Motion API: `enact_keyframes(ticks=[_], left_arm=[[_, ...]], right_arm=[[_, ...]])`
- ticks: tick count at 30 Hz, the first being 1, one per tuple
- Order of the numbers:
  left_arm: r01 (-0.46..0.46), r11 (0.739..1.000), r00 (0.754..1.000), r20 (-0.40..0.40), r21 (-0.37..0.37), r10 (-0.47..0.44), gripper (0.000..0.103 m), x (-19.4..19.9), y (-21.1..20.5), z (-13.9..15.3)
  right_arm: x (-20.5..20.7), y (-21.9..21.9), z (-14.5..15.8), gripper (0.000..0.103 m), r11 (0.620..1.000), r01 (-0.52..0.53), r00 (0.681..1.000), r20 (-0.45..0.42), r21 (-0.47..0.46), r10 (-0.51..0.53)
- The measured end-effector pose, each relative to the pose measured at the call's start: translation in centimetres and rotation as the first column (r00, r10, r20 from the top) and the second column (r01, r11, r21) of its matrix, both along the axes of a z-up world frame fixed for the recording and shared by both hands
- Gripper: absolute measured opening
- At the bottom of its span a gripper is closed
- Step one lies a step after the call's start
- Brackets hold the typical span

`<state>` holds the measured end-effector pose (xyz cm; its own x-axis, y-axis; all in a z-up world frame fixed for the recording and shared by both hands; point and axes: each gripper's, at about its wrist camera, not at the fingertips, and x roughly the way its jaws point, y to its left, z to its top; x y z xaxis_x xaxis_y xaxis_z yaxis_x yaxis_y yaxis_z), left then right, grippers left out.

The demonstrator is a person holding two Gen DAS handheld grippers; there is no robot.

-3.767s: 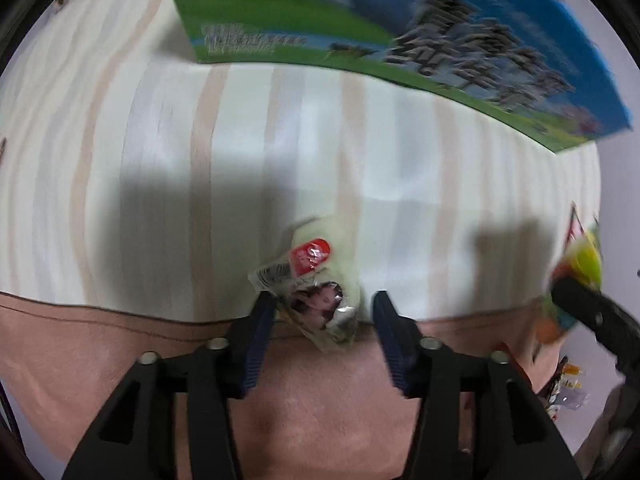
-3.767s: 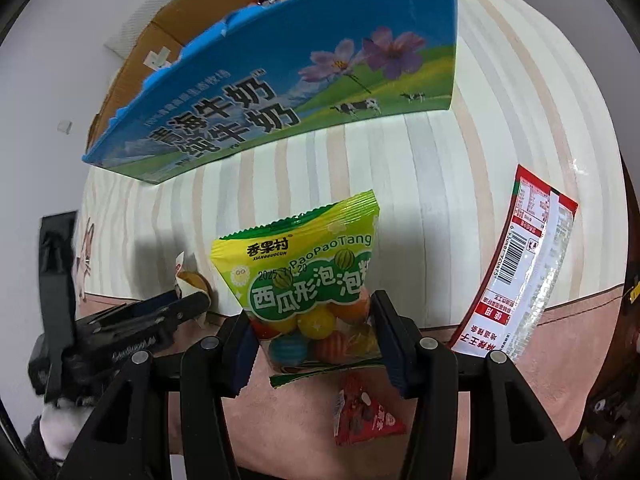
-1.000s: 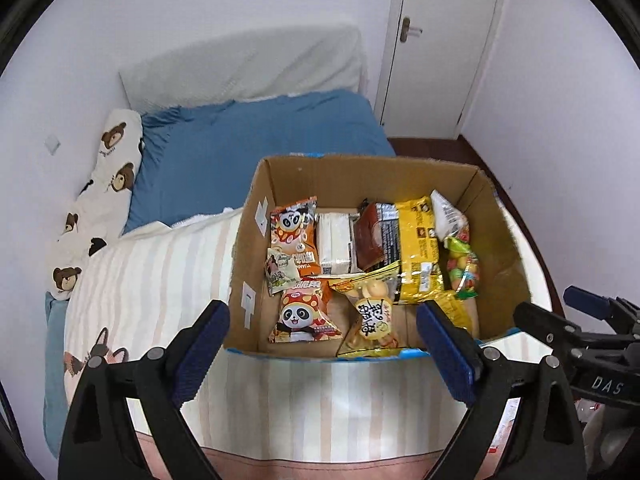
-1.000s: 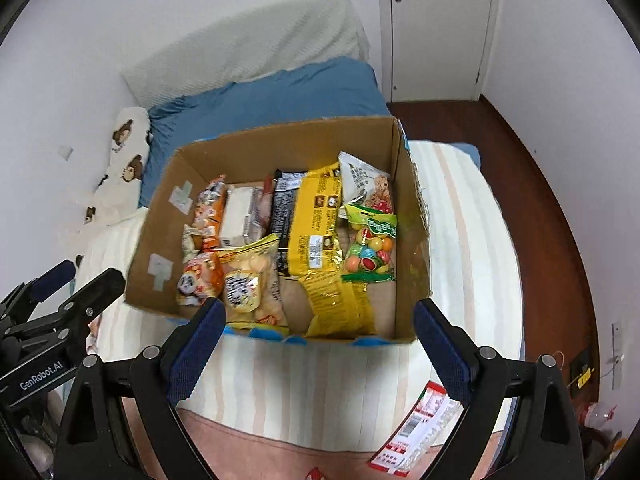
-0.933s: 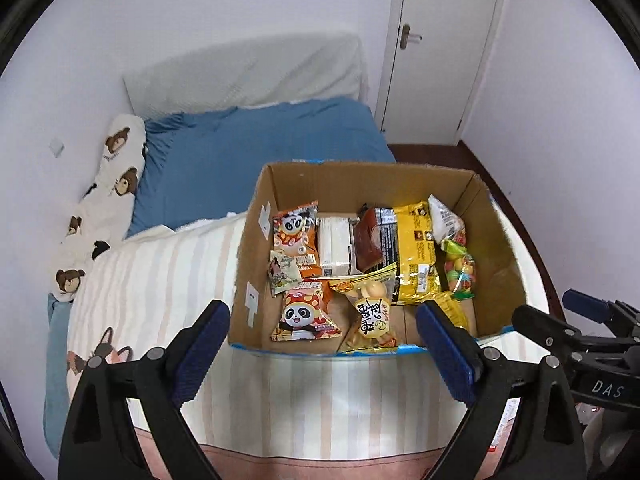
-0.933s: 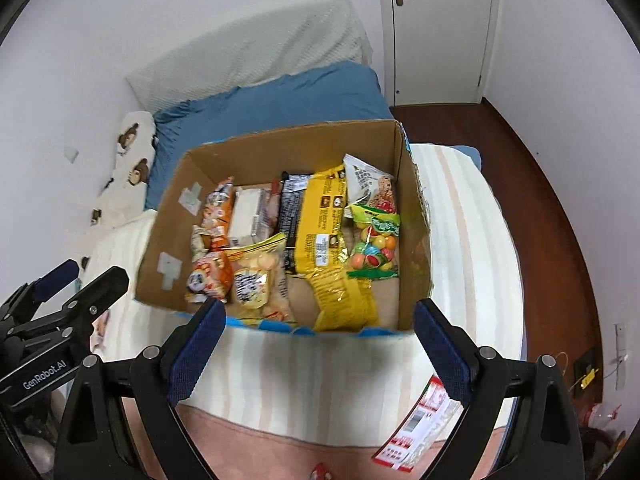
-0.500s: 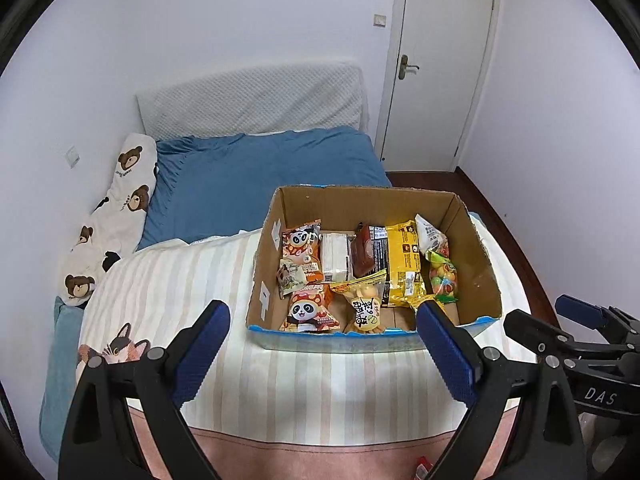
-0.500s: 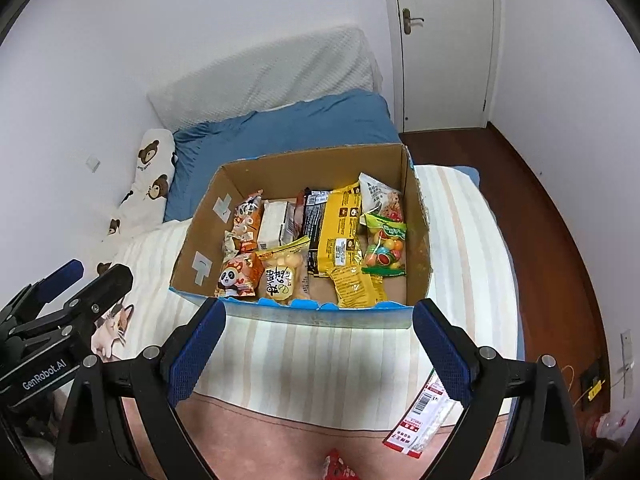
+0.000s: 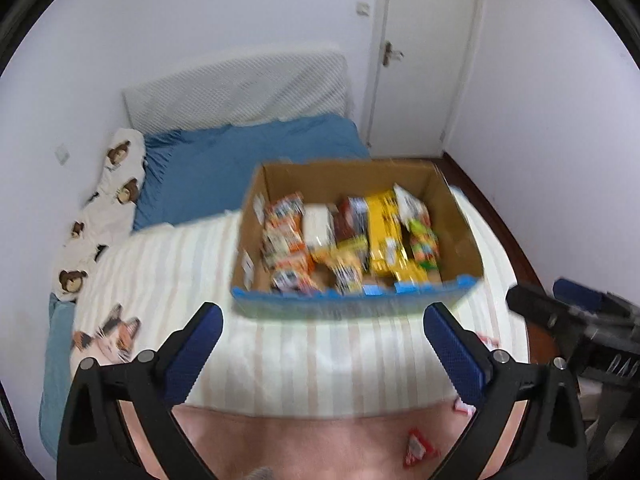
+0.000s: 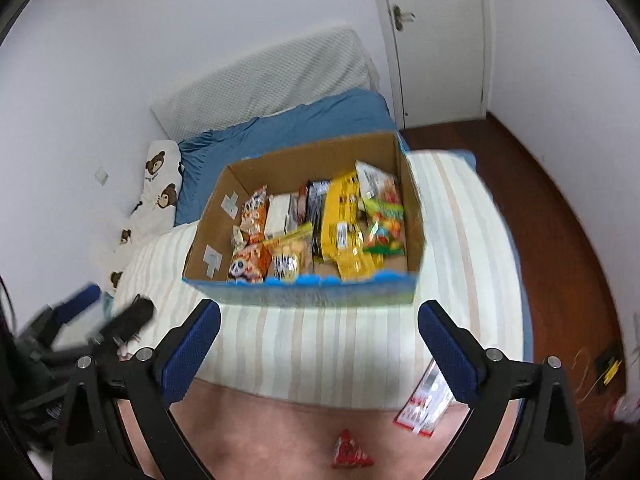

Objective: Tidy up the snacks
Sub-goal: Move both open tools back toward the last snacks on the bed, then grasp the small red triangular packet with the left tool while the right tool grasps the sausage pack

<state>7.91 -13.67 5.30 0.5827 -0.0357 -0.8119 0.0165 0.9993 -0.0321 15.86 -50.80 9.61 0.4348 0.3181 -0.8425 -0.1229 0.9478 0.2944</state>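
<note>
An open cardboard box with a blue front rim stands on the striped bedspread and holds several snack packets, among them a yellow one and a green candy bag. My left gripper is open and empty, held high and back from the box. My right gripper is open and empty, also high and back. A small red triangular packet and a red-and-white wrapper lie on the pink blanket edge near me.
The striped bedspread covers the near bed; a blue sheet and a white pillow lie behind the box. A bear-print cushion sits left. A white door and wooden floor are at right.
Both grippers let go of their snacks in the box earlier and have pulled up and back, open. Over the last second the box has shrunk in view as both cameras retreat; the view is blurred.
</note>
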Motion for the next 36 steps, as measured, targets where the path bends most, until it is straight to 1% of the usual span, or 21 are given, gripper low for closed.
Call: enact_keyframes(ticks=[3, 6, 7, 9, 13, 14, 17, 19, 20, 21, 22, 23, 24, 26, 28, 29, 31, 33, 34, 35, 36], left_arm=[[0.041, 0.999, 0.996, -0.073, -0.034, -0.044, 0.103, -1.4, -1.6, -2.9], [0.095, 0.993, 0.976, -0.189, -0.068, -0.106, 0.103, -2.6, -4.1, -7.1], [0.112, 0.992, 0.964, -0.235, -0.059, -0.122, 0.103, -3.0, -5.1, -8.7], [0.163, 0.985, 0.926, -0.334, -0.061, -0.174, 0.103, -3.8, -7.6, -12.1], [0.209, 0.973, 0.864, -0.446, -0.098, -0.231, 0.103, -4.8, -11.1, -16.8], [0.211, 0.971, 0.844, -0.479, -0.115, -0.241, 0.103, -4.8, -12.0, -18.3], [0.201, 0.97, 0.801, -0.546, -0.139, -0.245, 0.102, -4.8, -13.5, -21.7], [0.188, 0.968, 0.771, -0.586, -0.164, -0.249, 0.09, -4.6, -14.3, -24.0], [0.184, 0.967, 0.756, -0.604, -0.175, -0.253, 0.075, -4.5, -14.5, -24.9], [0.183, 0.97, 0.754, -0.611, -0.159, -0.243, 0.065, -4.6, -14.5, -25.5], [0.184, 0.973, 0.762, -0.604, -0.141, -0.232, 0.059, -4.5, -14.5, -25.5], [0.185, 0.973, 0.768, -0.598, -0.138, -0.23, 0.046, -4.5, -14.3, -25.5], [0.182, 0.974, 0.773, -0.593, -0.134, -0.226, 0.039, -4.5, -14.0, -25.3], [0.163, 0.977, 0.776, -0.593, -0.14, -0.214, 0.038, -4.1, -12.9, -24.9], [0.128, 0.986, 0.8, -0.577, -0.105, -0.165, 0.038, -3.4, -11.1, -24.4], [0.097, 0.991, 0.807, -0.575, -0.095, -0.134, 0.038, -2.9, -9.8, -24.2], [0.019, 0.995, 0.811, -0.581, -0.093, -0.069, 0.038, -2.0, -6.9, -24.1], [-0.029, 0.996, 0.815, -0.579, -0.082, -0.024, 0.038, -1.4, -5.0, -23.9], [-0.057, 0.995, 0.814, -0.58, -0.082, -0.002, 0.038, -1.2, -3.9, -23.8], [-0.082, 0.993, 0.812, -0.583, -0.089, 0.015, 0.038, -1.1, -3.0, -23.8], [-0.102, 0.99, 0.809, -0.587, -0.094, 0.027, 0.038, -1.1, -2.3, -23.8]], right_arm=[[-1.8, -2.4, -2.0, 0.101, 0.999, 0.049, 0.997, -0.052, 0.021, -0.048], [-3.8, -5.5, -5.2, 0.101, 0.993, 0.112, 0.983, -0.147, 0.026, -0.107], [-4.2, -6.2, -6.1, 0.101, 0.992, 0.126, 0.978, -0.17, 0.023, -0.121], [-5.3, -8.4, -8.6, 0.101, 0.984, 0.176, 0.959, -0.228, 0.007, -0.17], [-6.8, -11.7, -12.4, 0.101, 0.967, 0.253, 0.919, -0.306, -0.021, -0.247], [-7.1, -12.4, -13.3, 0.101, 0.963, 0.266, 0.911, -0.315, -0.037, -0.264], [-7.8, -14.0, -15.1, 0.101, 0.954, 0.288, 0.898, -0.321, -0.086, -0.3], [-8.0, -14.5, -16.2, 0.101, 0.95, 0.297, 0.888, -0.338, -0.092, -0.311], [-7.9, -14.5, -16.7, 0.101, 0.95, 0.299, 0.885, -0.346, -0.091, -0.311], [-7.9, -14.6, -17.2, 0.101, 0.95, 0.298, 0.882, -0.355, -0.09, -0.31], [-7.7, -14.5, -17.7, 0.101, 0.952, 0.296, 0.881, -0.361, -0.084, -0.306], [-7.3, -14.3, -18.2, 0.101, 0.953, 0.293, 0.881, -0.366, -0.075, -0.3], [-6.9, -13.9, -18.8, 0.101, 0.955, 0.29, 0.879, -0.376, -0.068, -0.293], [-5.8, -13.0, -20.0, 0.101, 0.96, 0.276, 0.884, -0.382, -0.043, -0.271], [-4.5, -12.0, -21.3, 0.101, 0.961, 0.273, 0.882, -0.39, -0.035, -0.265], [-3.9, -11.4, -22.0, 0.1, 0.963, 0.269, 0.88, -0.397, -0.033, -0.26], [-2.6, -9.9, -23.8, 0.096, 0.969, 0.244, 0.877, -0.417, -0.045, -0.24], [-1.8, -8.2, -25.3, 0.083, 0.976, 0.201, 0.875, -0.432, -0.083, -0.217], [-1.7, -7.5, -25.5, 0.082, 0.977, 0.175, 0.881, -0.424, -0.118, -0.209], [-1.7, -6.7, -25.5, 0.077, 0.978, 0.149, 0.892, -0.406, -0.146, -0.196], [-1.9, -5.7, -25.4, 0.069, 0.981, 0.113, 0.907, -0.387, -0.157, -0.167]])
